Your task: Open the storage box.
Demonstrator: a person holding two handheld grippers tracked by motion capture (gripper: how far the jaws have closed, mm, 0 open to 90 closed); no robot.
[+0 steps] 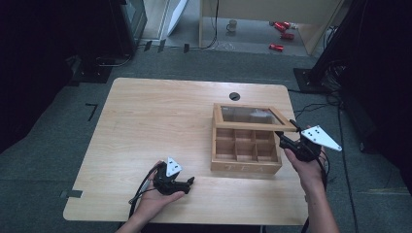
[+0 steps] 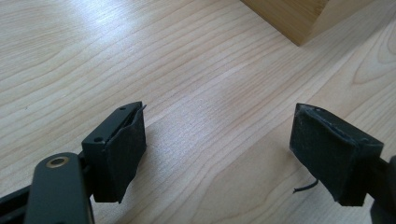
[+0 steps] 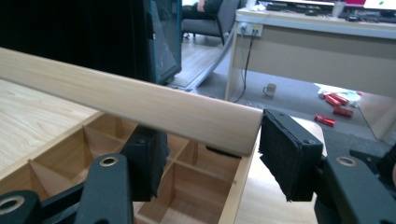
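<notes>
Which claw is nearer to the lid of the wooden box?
Right. The right claw is at the lid's front right corner, its jaws astride the edge. The left claw rests low on the table, left of the box, apart.

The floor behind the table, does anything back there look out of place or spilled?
Yes. Several red cans lie scattered on the floor beyond the table, some tipped on their sides, and a mug sits on the floor nearby. I can't tell whether any liquid has spilled.

The left gripper (image 2: 217, 158) hangs low over the pale wooden table (image 2: 187, 70), its two black padded jaws spread wide apart with bare wood grain between them. At the far right, a corner of a wooden box (image 2: 299, 18) sits on the tabletop.
</notes>
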